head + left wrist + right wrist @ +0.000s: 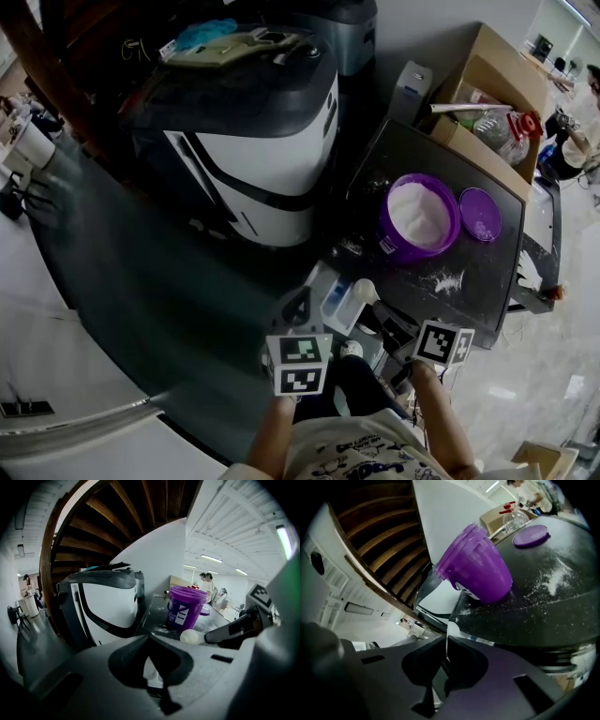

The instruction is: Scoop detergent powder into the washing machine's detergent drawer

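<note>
A purple tub [419, 217] full of white detergent powder stands on the dark top [487, 272], with its purple lid [480, 214] beside it. The pulled-out detergent drawer [336, 302] shows below the top's near edge. A white scoop [364, 292] hangs over the drawer, and my right gripper [389, 323] is shut on its handle [449, 637]. My left gripper [298, 309] sits just left of the drawer, jaws closed, with only a white patch showing behind the tips. The left gripper view has the scoop's bowl [191, 636] in front of the tub [185, 606].
A large white and black appliance [272, 159] stands left of the dark top. Spilled powder [448, 279] lies near the tub. A cardboard box [487, 84] with a plastic bottle [502, 127] sits behind. People stand far off in the background.
</note>
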A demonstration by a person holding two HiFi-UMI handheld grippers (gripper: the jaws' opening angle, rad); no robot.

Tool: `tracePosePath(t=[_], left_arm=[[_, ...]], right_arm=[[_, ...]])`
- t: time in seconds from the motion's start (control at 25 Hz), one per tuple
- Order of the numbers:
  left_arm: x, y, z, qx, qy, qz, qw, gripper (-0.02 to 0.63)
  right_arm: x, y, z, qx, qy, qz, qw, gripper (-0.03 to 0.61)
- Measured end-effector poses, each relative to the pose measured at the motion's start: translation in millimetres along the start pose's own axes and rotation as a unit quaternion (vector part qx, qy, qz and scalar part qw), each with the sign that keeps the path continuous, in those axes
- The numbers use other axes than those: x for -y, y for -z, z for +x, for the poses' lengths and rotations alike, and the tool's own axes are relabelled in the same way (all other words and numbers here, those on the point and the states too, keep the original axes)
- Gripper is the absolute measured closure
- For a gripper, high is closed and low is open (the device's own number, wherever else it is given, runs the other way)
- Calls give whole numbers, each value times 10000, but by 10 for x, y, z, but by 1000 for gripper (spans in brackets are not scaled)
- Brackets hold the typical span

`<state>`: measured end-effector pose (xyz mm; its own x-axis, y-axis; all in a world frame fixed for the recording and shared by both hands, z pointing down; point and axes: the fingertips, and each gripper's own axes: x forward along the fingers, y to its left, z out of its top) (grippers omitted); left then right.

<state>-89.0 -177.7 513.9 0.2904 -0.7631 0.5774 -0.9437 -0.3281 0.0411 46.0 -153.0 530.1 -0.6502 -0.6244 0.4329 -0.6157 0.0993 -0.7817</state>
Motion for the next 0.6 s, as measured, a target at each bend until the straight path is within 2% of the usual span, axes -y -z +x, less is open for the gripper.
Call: tracePosePath(t=[0.12, 0.24, 0.48, 0.6], left_arm=[[-27, 23, -3, -48, 15, -24, 10000, 612], [-54, -5, -13, -39, 23, 18, 10000, 612], [-113, 43, -16, -38, 11, -41, 10000, 612], [-139, 23, -36, -34, -5, -8, 10000, 612]], right_arm=[[96, 42, 34, -153, 413, -650, 9969, 558], [161, 84, 64, -348, 804, -1339, 9871, 558], [232, 192, 139, -690, 1275, -2375, 9605, 558], [259, 231, 173, -841, 1471, -2880, 9425, 558]])
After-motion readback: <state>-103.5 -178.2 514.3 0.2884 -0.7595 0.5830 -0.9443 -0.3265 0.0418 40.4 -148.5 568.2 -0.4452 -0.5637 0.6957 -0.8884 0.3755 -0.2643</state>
